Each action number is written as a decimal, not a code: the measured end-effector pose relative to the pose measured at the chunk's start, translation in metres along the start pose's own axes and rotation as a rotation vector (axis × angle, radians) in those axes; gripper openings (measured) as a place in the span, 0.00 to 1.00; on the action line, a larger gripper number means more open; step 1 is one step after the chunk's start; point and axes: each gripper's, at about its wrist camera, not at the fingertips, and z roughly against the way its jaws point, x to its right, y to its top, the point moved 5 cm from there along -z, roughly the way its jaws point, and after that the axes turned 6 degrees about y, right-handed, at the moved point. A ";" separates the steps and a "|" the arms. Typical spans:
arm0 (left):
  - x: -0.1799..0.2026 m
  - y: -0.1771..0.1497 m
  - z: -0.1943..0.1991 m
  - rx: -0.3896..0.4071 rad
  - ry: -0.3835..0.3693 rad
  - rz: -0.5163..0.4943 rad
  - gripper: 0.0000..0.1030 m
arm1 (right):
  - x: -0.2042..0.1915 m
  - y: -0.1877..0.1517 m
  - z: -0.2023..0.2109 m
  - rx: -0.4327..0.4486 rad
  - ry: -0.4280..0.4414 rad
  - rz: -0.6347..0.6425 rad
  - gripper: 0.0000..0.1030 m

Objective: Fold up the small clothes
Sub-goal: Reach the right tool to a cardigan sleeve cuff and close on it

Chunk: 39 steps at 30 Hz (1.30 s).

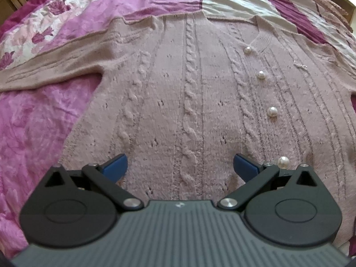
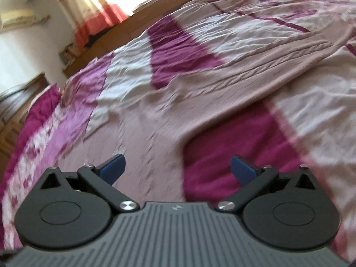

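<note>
In the left wrist view, a strip of floral bedspread in magenta, pink and white is seen at the far left, and across it one sleeve of a dusty-pink cable-knit cardigan is stretched out flat toward the left edge. The body of the cardigan is spread face up over the middle of the bed, its cable ribs running away from the camera, and a row of pearl buttons is set down the placket to the right of centre, with the V of the neckline at the far end. A small sparkling ornament is pinned on the knit further right. The left gripper is held over the lower hem of the garment, its blue-tipped jaws spread wide with nothing between them (whether the tips touch the knit cannot be told). In the right wrist view, which is blurred, the floral border of the bedspread is seen again at the left, followed by pale grey and deep magenta panels. The cardigan's side is shown running from the lower middle upward, and its other sleeve is laid out diagonally toward the upper right across the cover. The right gripper is held above the cardigan's edge, where knit meets a magenta panel, and its jaws are likewise opened wide and empty. A wooden bed frame and a curtain with an orange-red band are seen beyond the bed.
</note>
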 end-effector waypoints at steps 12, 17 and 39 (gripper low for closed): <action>0.005 -0.004 -0.011 -0.015 0.030 -0.021 1.00 | 0.075 0.059 -0.041 0.109 -0.112 -0.081 1.00; 0.007 -0.005 -0.012 -0.010 0.038 -0.031 1.00 | 0.101 0.080 -0.058 0.153 -0.149 -0.111 1.00; 0.010 -0.006 -0.014 0.012 0.037 -0.057 1.00 | 0.119 0.122 -0.046 0.340 -0.176 -0.156 0.08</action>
